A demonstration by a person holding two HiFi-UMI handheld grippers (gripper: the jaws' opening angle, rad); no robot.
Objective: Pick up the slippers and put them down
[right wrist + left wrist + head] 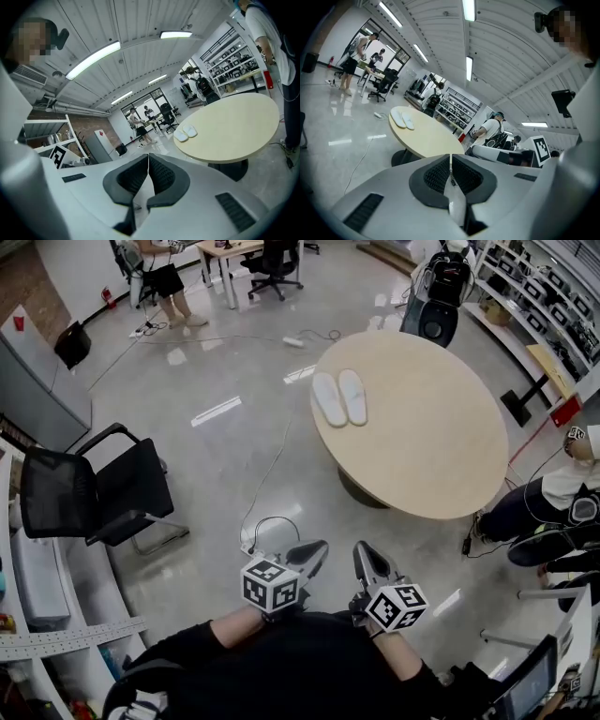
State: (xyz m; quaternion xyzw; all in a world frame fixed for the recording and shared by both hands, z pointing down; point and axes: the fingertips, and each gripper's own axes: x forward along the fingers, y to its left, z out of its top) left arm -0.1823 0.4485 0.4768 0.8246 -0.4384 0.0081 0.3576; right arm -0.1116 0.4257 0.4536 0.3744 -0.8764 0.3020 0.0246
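Room reads evenly bright to me. The light comes from ceiling strip lights [468, 68], which clip to pure white in both gripper views. In the head view the glossy floor [206, 465] carries pale streaks of glare. Shadow under the round table [441, 456] is soft-edged. Both gripper views bulge fisheye with black vignetted corners, and their nearest foreground looks slightly soft.

I list: glossy grey floor [216, 456], a cable [267, 474] trailing across it; round beige table [441, 456] on a dark pedestal [361, 491]; black mesh chair [94, 488]; far desk [225, 251] with black office chair [277, 263]; stocked racks [534, 282] along the right wall; ceiling strip lights [93, 58].
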